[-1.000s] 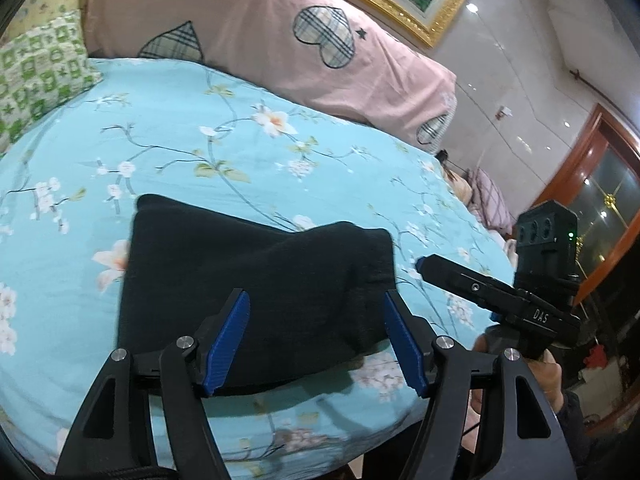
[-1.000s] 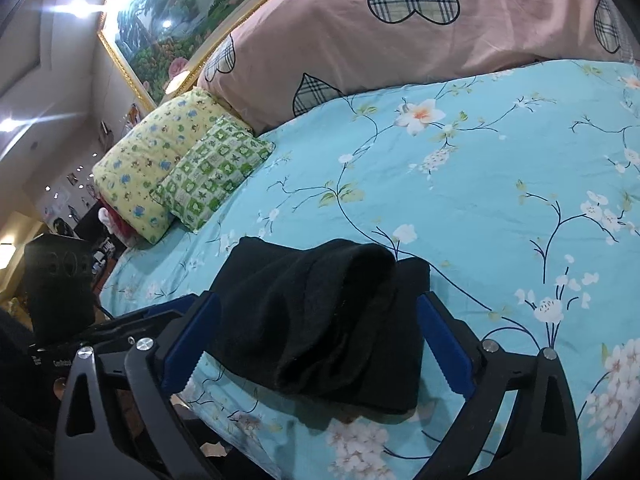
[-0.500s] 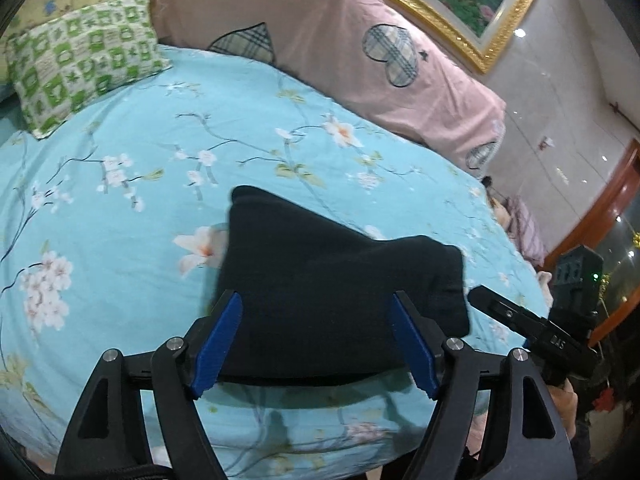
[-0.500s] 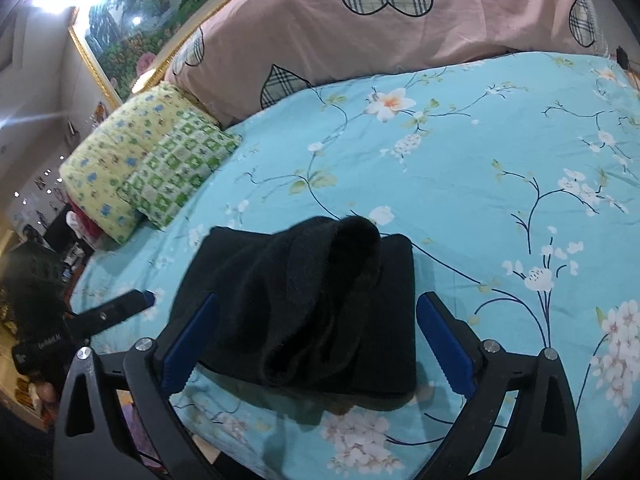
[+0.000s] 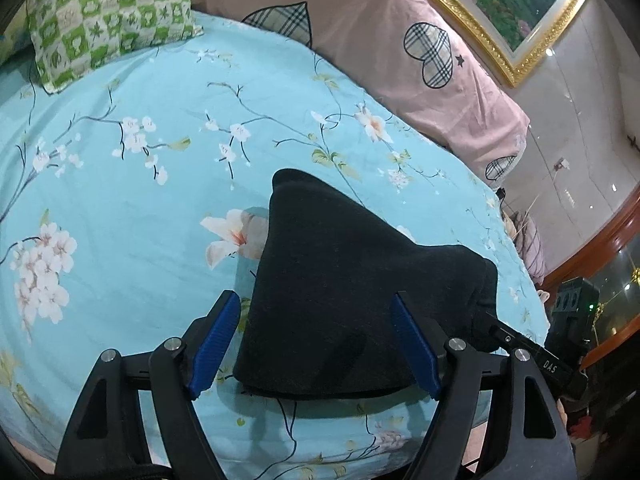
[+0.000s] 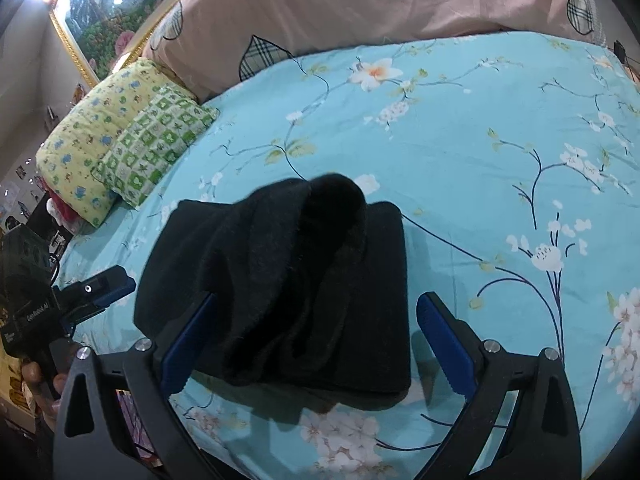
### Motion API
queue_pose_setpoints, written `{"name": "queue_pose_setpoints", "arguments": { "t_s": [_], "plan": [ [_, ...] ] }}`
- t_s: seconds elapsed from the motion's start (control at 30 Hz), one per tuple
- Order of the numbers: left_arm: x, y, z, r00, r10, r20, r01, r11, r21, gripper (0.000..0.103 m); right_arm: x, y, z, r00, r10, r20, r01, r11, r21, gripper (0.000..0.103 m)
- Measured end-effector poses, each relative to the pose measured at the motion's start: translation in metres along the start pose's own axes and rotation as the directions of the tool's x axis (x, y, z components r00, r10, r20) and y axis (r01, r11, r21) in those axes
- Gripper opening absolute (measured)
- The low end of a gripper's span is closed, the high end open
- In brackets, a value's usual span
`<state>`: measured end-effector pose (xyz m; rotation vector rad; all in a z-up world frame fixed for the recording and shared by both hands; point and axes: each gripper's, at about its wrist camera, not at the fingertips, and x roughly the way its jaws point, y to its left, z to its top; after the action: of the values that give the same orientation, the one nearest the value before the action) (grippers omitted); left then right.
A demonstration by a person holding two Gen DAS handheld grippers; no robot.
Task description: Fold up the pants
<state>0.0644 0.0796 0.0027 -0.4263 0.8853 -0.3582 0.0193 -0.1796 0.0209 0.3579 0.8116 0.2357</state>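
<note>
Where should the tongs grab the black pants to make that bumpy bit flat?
Probably the raised flap on top of the black pants, coming from the near edge of the bed. It stands up in a loose hump, while the layer beneath lies flat on the blue flowered sheet. The right tongs already straddle the bundle, open.

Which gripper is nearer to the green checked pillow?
Left. The left gripper hangs over the pants on the side toward the green checked pillow; the right gripper is on the far side.
</note>
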Motion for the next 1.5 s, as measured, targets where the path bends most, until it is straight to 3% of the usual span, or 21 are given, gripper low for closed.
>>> {"name": "queue_pose_setpoints", "arguments": {
  "t_s": [0.4,0.7,0.77,0.8,1.0,1.07,1.2,1.43,1.5],
  "plan": [
    [0.027,0.006,-0.001,0.999,0.005,-0.045,-0.005,1.0,-0.004,0.079,0.009,-0.01,-0.002,1.0,0.019,-0.016,-0.018,0.999,0.031,0.099],
    [0.043,0.005,0.002,0.998,0.022,-0.062,-0.023,1.0,-0.008,0.08,0.017,-0.025,-0.006,0.996,0.082,-0.025,-0.079,0.992,0.097,0.098],
    [0.048,0.005,0.002,0.997,0.025,-0.07,-0.026,1.0,-0.012,0.08,0.018,-0.027,-0.006,0.994,0.105,-0.022,-0.102,0.99,0.101,0.088],
    [0.05,0.005,0.003,0.997,0.027,-0.075,-0.028,1.0,-0.013,0.08,0.02,-0.028,-0.007,0.991,0.129,-0.03,-0.126,0.986,0.106,0.078],
    [0.061,0.002,0.002,0.996,0.033,-0.087,-0.034,0.999,-0.014,0.079,0.017,-0.034,-0.01,0.987,0.159,-0.027,-0.156,0.984,0.09,0.057],
    [0.063,-0.002,0.002,0.996,0.028,-0.09,-0.029,1.0,0.0,0.069,0.016,-0.037,-0.01,0.984,0.177,-0.024,-0.174,0.98,0.101,0.053],
    [0.061,-0.008,0.0,0.996,0.057,-0.075,-0.055,0.998,0.027,0.063,0.014,-0.037,-0.011,0.981,0.193,-0.015,-0.19,0.977,0.099,0.049],
    [0.043,-0.014,0.003,0.999,0.042,-0.024,-0.04,0.998,0.054,0.031,0.002,-0.025,-0.006,0.975,0.222,0.019,-0.223,0.973,0.054,0.042],
    [0.036,-0.018,0.005,0.999,0.04,-0.012,-0.039,0.997,0.061,0.03,-0.003,-0.017,-0.002,0.973,0.23,0.028,-0.231,0.973,0.029,0.041]
  ]
}}
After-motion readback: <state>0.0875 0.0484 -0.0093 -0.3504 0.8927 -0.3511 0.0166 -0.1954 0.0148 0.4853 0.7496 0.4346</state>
